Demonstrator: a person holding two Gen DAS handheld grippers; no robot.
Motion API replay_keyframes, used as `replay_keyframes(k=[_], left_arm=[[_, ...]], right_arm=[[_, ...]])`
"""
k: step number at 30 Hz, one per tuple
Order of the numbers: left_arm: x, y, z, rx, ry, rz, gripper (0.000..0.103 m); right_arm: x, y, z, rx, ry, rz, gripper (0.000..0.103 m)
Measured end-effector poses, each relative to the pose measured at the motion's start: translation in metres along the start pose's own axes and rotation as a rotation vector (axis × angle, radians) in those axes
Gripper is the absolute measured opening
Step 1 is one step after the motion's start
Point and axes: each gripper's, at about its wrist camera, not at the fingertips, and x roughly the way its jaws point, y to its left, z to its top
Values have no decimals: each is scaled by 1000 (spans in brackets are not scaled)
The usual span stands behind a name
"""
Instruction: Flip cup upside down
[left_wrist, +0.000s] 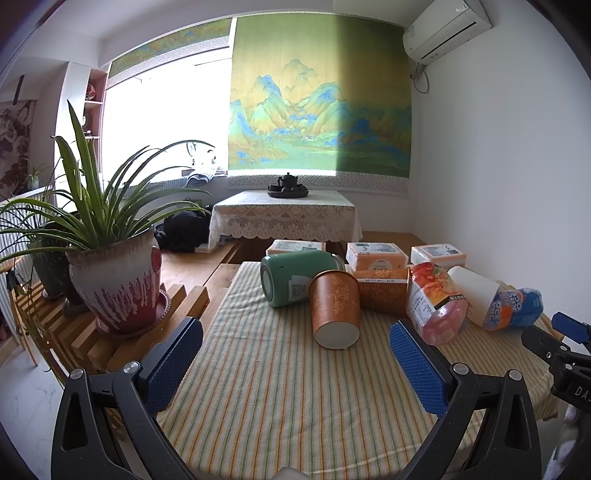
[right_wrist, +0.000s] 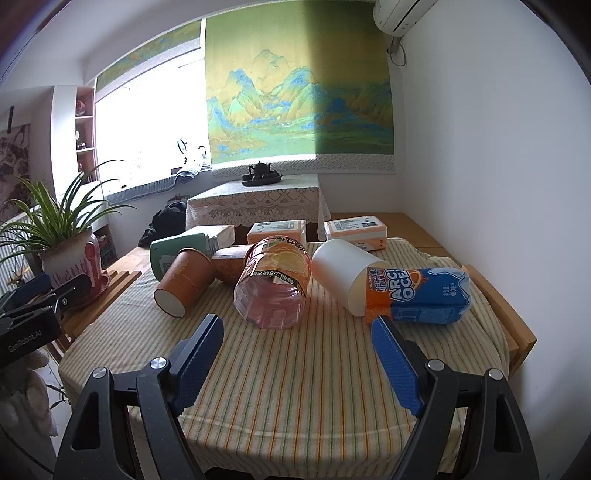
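Note:
An orange patterned paper cup (left_wrist: 334, 308) lies on its side on the striped tablecloth (left_wrist: 277, 387), white base toward me; it also shows in the right wrist view (right_wrist: 186, 282). A white cup (right_wrist: 341, 275) lies on its side too, seen in the left wrist view (left_wrist: 474, 291) at the right. My left gripper (left_wrist: 295, 354) is open and empty, a little short of the orange cup. My right gripper (right_wrist: 297, 347) is open and empty, short of a pink plastic bottle (right_wrist: 273, 282) and the white cup.
A green flask (left_wrist: 291, 277), an orange box (left_wrist: 384, 290), a blue and orange bottle (right_wrist: 417, 295) and tissue packs (left_wrist: 376, 256) crowd the table's far half. A potted plant (left_wrist: 118, 280) stands on a slatted stand at the left. A white wall is at the right.

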Motion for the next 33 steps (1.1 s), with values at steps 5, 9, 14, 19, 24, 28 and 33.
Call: replay_keyframes(k=[5, 9, 14, 19, 24, 28, 33], left_arm=[[5, 1, 1, 2, 11, -7, 103], [10, 4, 3, -1, 19, -11, 103], [18, 8, 5, -7, 31, -12, 103], [27, 9, 6, 5, 49, -12, 103], [33, 18, 10, -3, 51, -1, 103], [37, 28, 11, -20, 57, 9, 103], [41, 38, 9, -24, 75, 15, 103]], right_arm=[[8, 1, 7, -16, 18, 19, 79], [15, 3, 16, -33, 22, 22, 79], [27, 4, 26, -54, 41, 46, 79], [44, 12, 42, -114, 70, 77, 79], [76, 29, 67, -238, 170, 172, 79], [110, 50, 92, -404, 282, 224, 79], [146, 72, 112, -499, 393, 261, 79]])
